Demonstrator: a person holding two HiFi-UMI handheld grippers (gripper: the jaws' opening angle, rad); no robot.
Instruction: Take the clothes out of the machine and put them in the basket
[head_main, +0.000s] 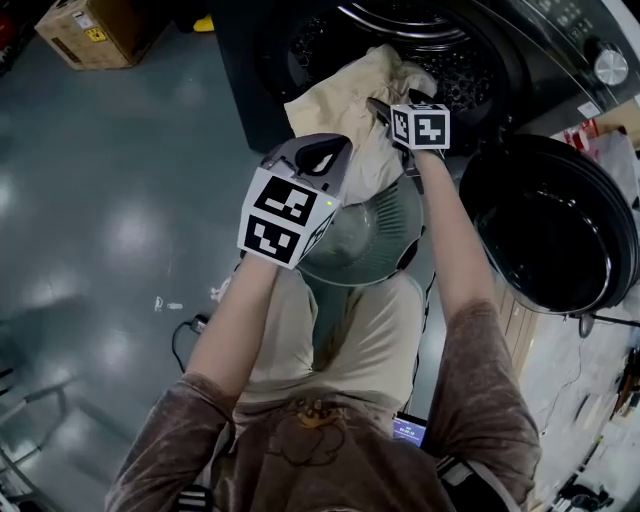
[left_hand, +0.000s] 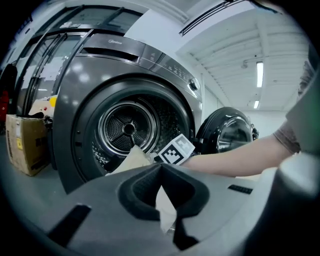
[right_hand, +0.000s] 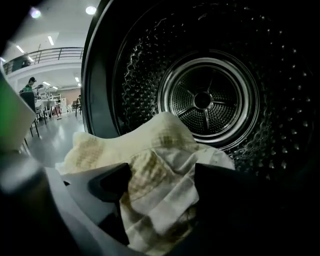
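A pale cloth (head_main: 360, 85), hung from the mouth of the machine (left_hand: 75, 115), was being taken out. The right claw (right_hand: 160, 185) was held open there, with the cloth between its jaws, not pinched. The left claw (left_hand: 161, 172), in front of the machine, was clenched on a bit of cloth. Next, it seemed, the right claw had to be shut and the cloth pulled to the basket (head_main: 372, 235).

Both forearms reach forward, the right farther than the left. Left gripper (head_main: 330, 150), nearer the body: jaws closed on a strip of cloth (left_hand: 167, 212). Right gripper (head_main: 380, 105), tilted downward: jaws apart, with cloth lying loosely between them.
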